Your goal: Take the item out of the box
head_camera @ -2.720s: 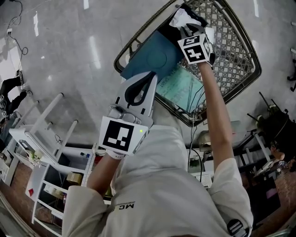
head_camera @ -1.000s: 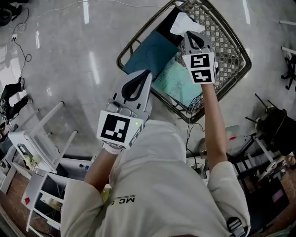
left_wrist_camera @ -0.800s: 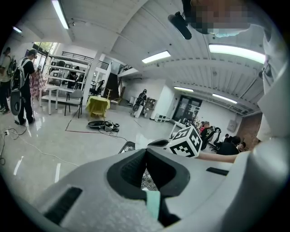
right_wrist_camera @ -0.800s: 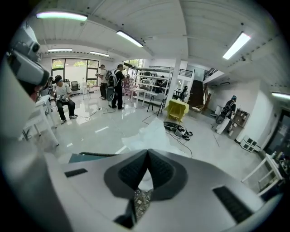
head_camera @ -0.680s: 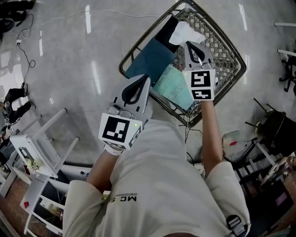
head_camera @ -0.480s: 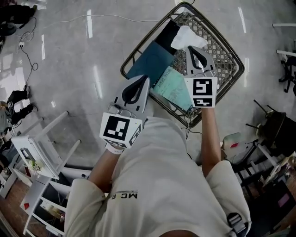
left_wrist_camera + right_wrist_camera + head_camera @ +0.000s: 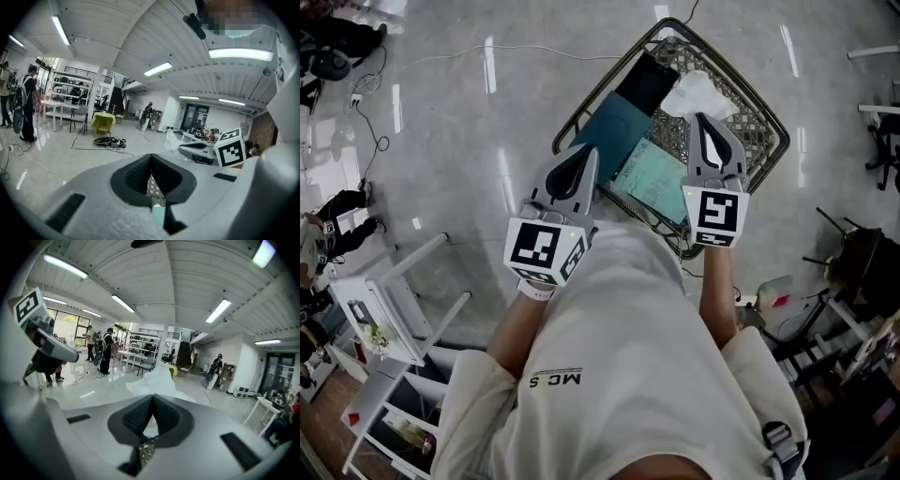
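Head view: left gripper (image 7: 586, 151) and right gripper (image 7: 705, 119) point at a wire basket (image 7: 774, 122); the white bag (image 7: 696, 92) is over its far corner. Left gripper view: jaws together, empty. Right gripper view: jaws clamped on the white bag.

Shirt (image 7: 609, 375), back, 7 o'clock in head view: dark print "MC" plus one unclear character, upside down to the camera. Teal sheet (image 7: 652, 178), 1 o'clock: print too small to read.
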A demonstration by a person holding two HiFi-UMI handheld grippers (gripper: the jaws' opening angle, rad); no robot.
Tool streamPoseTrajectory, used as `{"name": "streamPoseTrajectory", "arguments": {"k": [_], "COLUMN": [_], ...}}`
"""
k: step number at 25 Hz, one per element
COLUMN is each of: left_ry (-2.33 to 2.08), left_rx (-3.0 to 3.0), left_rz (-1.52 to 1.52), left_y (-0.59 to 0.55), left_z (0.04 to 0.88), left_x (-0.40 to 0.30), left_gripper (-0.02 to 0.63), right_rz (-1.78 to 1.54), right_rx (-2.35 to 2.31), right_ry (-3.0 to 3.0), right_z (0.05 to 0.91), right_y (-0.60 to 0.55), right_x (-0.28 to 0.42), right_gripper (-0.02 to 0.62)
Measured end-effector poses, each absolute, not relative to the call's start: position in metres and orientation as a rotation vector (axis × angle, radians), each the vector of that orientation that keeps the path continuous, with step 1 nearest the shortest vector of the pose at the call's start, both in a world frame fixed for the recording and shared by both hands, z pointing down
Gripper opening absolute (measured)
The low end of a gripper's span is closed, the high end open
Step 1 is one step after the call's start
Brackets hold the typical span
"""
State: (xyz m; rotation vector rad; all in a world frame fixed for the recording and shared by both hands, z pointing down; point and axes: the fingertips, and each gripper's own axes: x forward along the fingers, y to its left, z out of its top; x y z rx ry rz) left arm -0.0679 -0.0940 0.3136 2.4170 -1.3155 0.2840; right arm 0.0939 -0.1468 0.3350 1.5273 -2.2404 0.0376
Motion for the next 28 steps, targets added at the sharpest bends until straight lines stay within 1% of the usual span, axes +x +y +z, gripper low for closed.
{"name": "streamPoseTrajectory", "arguments": {"k": [10,18,28], "left_ry": [-1.333,-1.321,-1.309], "left_rx": [2.451,2.475,2.488], "left_rz": [0.292,0.295,0.314], "left_y": [-0.094,-0.087,-0.076], "left_z": [0.300,0.298,0.299], "left_x": [-0.064,-0.053,-0.044], "left_gripper": [0.025,0.025,0.025], "right_rz": [0.044,0.118,0.140], "right_rx": [1.675,1.735,1.738], "right_ry": [-2.287,-2.297,-2.289], "right_z": [0.307,0.313,0.320], "right_y": [-0.106,-0.077,-0.068], "right_x": [0.119,0.130,0.135], "right_gripper": [0.017,0.017,0.015]}}
